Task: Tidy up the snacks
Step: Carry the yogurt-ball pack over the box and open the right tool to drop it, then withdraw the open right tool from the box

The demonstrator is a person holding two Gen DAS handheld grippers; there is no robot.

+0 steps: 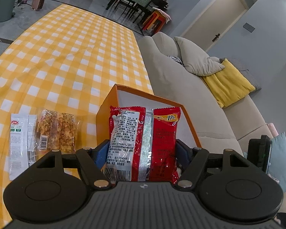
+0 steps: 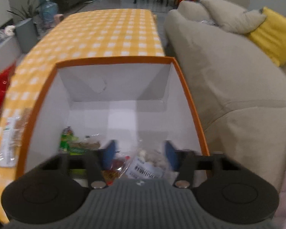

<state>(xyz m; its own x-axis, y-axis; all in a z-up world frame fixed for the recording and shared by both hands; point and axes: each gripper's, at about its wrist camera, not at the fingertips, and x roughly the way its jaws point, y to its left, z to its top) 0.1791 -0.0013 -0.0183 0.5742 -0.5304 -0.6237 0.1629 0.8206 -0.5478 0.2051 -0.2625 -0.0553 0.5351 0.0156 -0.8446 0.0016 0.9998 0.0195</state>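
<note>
Gripped between our left fingers [image 1: 142, 152], the red snack packet [image 1: 145, 143] stands upright with its printed back toward us, the blue pads pressing its 2 sides, just near of the orange box [image 1: 104, 118] at the right edge of the worktop [image 1: 66, 57]. Our right fingers [image 2: 139, 153] hang over the near end of that box's white interior; the view is blurred, but the pads stand apart with nothing pressed between them, the gap above the packets lying below. Inside the box we see a green packet [image 2: 66, 141] at the near left, and a clear bag with a white label [image 2: 148, 164] beside something red directly beneath the fingers. Left of the box, 2 items remain on the checked cloth: a white sachet [image 1: 19, 143] and a clear pack of brown crisps [image 1: 57, 131]. We judge the job partly done: several snacks are boxed, 1 is in hand, 2 wait.
</note>
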